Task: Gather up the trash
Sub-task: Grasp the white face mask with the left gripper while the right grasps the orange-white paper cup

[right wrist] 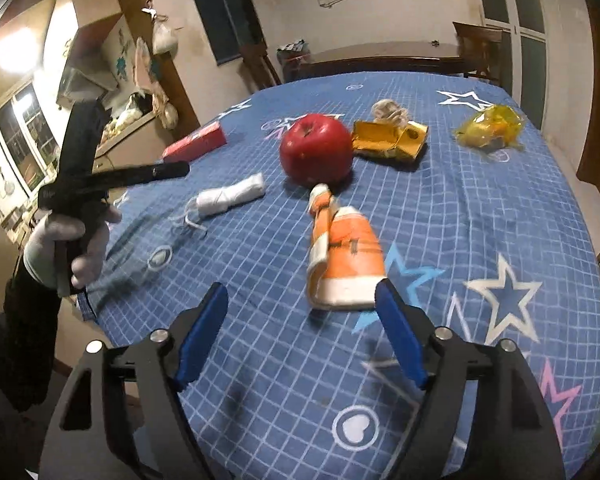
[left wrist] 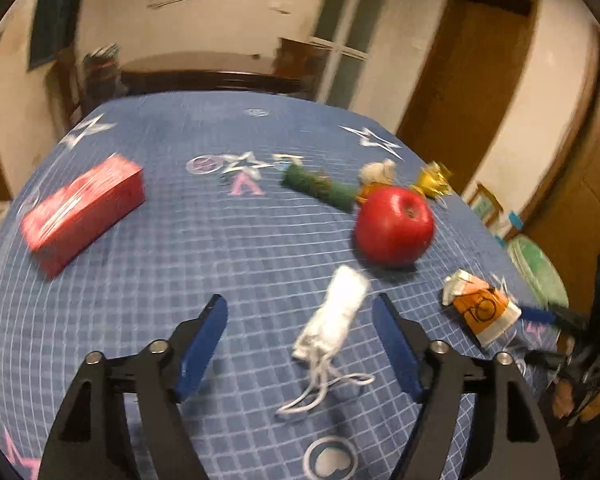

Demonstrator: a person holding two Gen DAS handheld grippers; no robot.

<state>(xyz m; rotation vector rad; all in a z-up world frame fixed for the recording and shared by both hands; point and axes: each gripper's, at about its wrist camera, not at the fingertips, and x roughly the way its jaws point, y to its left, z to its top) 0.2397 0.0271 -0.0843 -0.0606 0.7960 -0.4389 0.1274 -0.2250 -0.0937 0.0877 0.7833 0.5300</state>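
A rolled white face mask lies on the blue tablecloth between and just ahead of my open left gripper; it also shows in the right wrist view. A crushed orange-and-white paper cup lies just ahead of my open right gripper, and shows in the left wrist view. Further back lie a crumpled yellow box, a yellow plastic wrapper, a crumpled tissue and a green wrapper. Both grippers are empty.
A red apple stands mid-table behind the cup and mask. A red box lies at the left. The left gripper and gloved hand hover at the table's left edge. A wooden headboard stands behind the table.
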